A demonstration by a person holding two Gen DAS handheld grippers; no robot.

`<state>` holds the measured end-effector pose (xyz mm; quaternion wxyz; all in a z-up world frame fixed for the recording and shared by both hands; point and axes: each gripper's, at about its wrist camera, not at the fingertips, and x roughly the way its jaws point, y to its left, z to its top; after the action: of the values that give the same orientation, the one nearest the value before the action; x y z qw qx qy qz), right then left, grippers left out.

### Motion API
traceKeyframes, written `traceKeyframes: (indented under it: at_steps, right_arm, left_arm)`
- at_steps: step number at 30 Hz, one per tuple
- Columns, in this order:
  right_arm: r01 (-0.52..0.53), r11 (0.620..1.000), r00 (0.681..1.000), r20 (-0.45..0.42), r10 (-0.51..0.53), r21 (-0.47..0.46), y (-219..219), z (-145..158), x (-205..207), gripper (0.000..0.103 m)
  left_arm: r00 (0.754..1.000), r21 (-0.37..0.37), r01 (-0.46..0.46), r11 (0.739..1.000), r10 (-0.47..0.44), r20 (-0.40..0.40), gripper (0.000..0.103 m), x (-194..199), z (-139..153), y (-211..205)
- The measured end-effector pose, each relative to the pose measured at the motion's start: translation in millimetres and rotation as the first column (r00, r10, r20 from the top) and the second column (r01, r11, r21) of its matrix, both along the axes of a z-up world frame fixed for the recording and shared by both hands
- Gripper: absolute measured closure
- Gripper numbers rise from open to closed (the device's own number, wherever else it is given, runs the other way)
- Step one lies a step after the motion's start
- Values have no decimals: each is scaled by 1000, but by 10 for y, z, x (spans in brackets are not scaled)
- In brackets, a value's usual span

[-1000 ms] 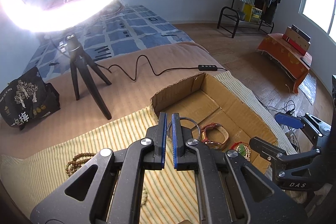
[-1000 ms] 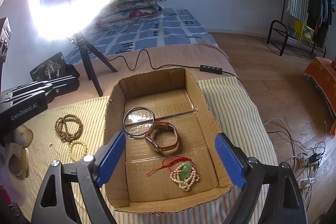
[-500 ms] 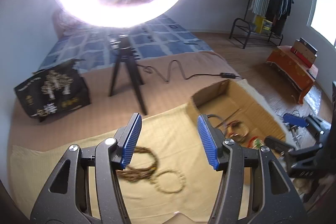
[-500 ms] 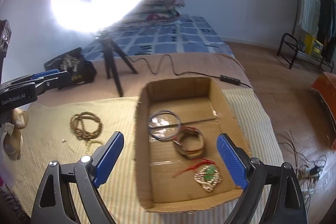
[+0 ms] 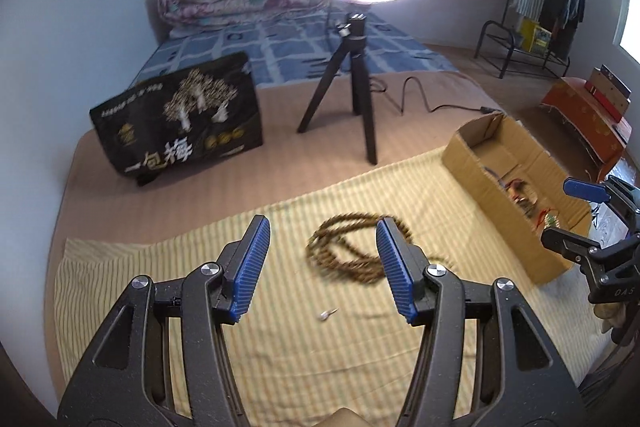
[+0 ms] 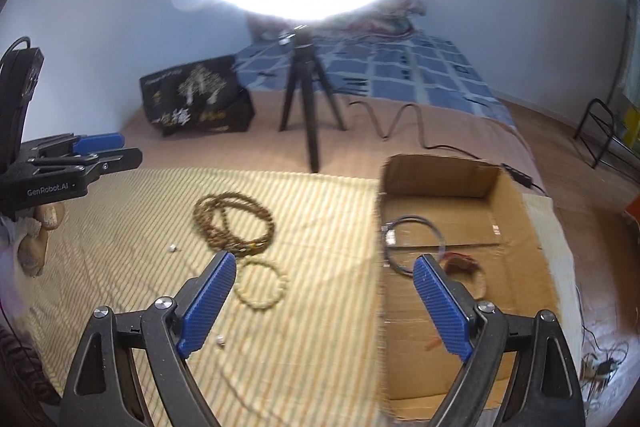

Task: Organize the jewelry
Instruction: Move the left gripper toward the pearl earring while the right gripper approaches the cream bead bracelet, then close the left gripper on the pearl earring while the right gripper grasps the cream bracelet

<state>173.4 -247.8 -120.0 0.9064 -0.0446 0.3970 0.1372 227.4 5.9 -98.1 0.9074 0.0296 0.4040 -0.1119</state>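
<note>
A coiled brown bead necklace [image 5: 352,251] [image 6: 234,223] lies on the striped yellow cloth [image 6: 120,227]. A pale bead bracelet [image 6: 262,283] lies just in front of it. My left gripper [image 5: 326,267] is open and empty, a little above the cloth, with the necklace between and beyond its fingers. My right gripper [image 6: 324,303] is open and empty, above the cloth's right part and the left wall of the cardboard box [image 6: 516,211] [image 5: 472,151]. The box holds a thin metal bangle [image 6: 412,243] and a brown strap bracelet [image 6: 464,265].
A ring light on a black tripod [image 5: 352,75] [image 6: 306,99] stands behind the cloth, its cable [image 6: 400,119] trailing right. A black printed bag [image 5: 180,115] [image 6: 196,95] stands at the back left. Small loose bits [image 5: 326,315] [image 6: 172,247] lie on the cloth.
My left gripper opened, leaving the metal bangle in the box, then swung left to above the brown necklace. My right gripper also swung left, staying open.
</note>
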Motion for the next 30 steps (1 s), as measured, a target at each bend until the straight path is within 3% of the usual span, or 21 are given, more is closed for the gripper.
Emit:
traceKeyframes:
  at_steps: [11, 20, 30]
  right_arm:
    - [-123, 991, 987, -105, 117, -50, 494, -421, 41, 11]
    - [-97, 995, 974, -208, 90, -23, 514, -736, 220, 18]
    - [-74, 995, 966, -254, 54, -70, 556, -938, 397, 44]
  left_arm:
    - [994, -21, 28, 999, -30, -102, 46, -76, -425, 166]
    - [977, -23, 59, 998, -63, -203, 68, -80, -795, 123]
    - [969, 20, 120, 993, -113, -218, 76, -106, -972, 10]
